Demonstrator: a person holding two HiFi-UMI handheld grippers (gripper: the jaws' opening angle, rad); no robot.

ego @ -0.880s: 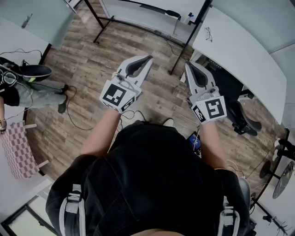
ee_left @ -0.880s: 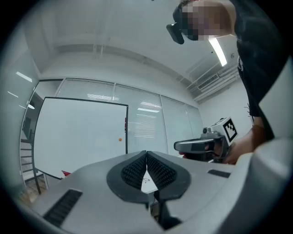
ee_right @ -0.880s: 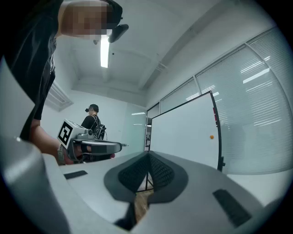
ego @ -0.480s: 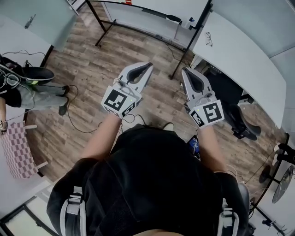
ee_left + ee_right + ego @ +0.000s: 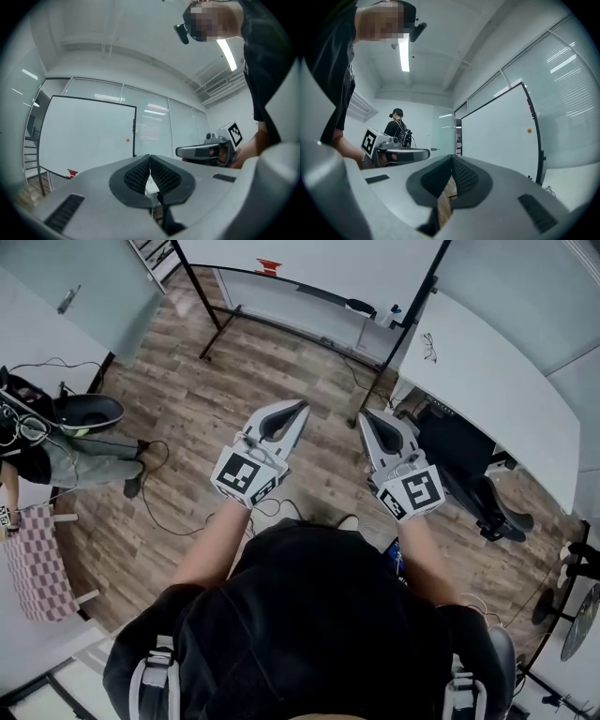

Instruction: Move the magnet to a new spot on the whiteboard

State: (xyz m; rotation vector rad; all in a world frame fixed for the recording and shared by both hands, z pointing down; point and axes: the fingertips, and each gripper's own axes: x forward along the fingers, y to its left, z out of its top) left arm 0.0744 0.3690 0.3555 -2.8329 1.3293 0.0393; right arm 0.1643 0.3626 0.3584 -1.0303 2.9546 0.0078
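The left gripper (image 5: 301,406) and right gripper (image 5: 364,415) have drawn closer together, fingers (image 5: 138,176) closed and empty. The orange magnet (image 5: 127,139) is a round dot on the whiteboard (image 5: 84,136), with no long axis.

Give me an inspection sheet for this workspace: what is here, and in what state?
surface: whiteboard upright, nearly blank.
job's things: small orange magnet stuck on the board near its right edge.
clutter: red item at the board's lower edge.
grippers: left gripper and right gripper both shut, empty, short of the board.
cables: black cable loose on the wooden floor.
surroundings: white table; another person at the left.
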